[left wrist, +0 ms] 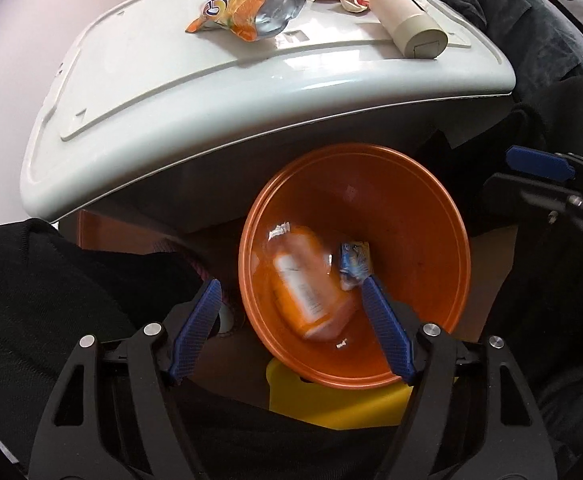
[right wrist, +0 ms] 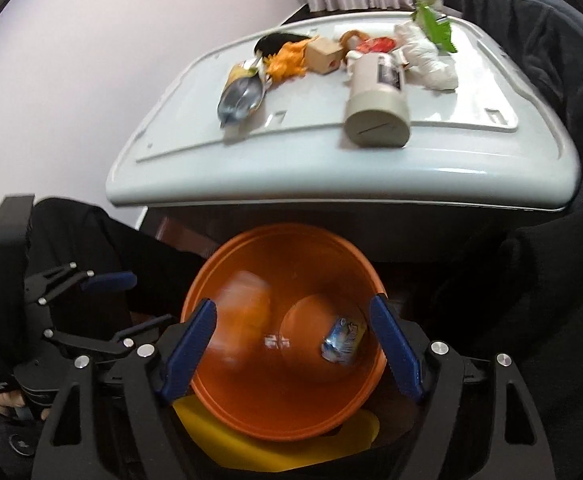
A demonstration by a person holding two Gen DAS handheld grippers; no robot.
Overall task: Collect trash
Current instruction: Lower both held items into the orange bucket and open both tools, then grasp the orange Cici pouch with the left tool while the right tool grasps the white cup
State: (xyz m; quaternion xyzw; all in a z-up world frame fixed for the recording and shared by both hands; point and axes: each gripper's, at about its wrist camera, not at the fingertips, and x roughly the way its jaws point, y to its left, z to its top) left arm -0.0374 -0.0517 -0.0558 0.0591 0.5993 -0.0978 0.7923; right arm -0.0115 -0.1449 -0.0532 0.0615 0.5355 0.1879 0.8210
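Note:
An orange bin (left wrist: 431, 216) (right wrist: 247, 408) stands below the front of a white table. Inside lie a blurred clear plastic bottle (left wrist: 307, 284) (right wrist: 243, 312) and a small blue wrapper (left wrist: 353, 264) (right wrist: 341, 340). My left gripper (left wrist: 291, 292) is open and empty above the bin. My right gripper (right wrist: 293, 312) is open and empty above the bin too. On the table lie an orange snack bag (left wrist: 247, 8) (right wrist: 243, 92), a beige cylinder container (left wrist: 407, 24) (right wrist: 375, 104), crumpled white paper (right wrist: 427, 60) and more scraps.
The white table (left wrist: 179, 112) (right wrist: 331, 168) spans the upper view. A yellow object (left wrist: 331, 404) (right wrist: 275, 444) lies under the bin. Dark cloth hangs at the right (right wrist: 531, 40). A black sleeve (left wrist: 51, 300) is at left. The other gripper shows at each view's edge (left wrist: 543, 168) (right wrist: 107, 280).

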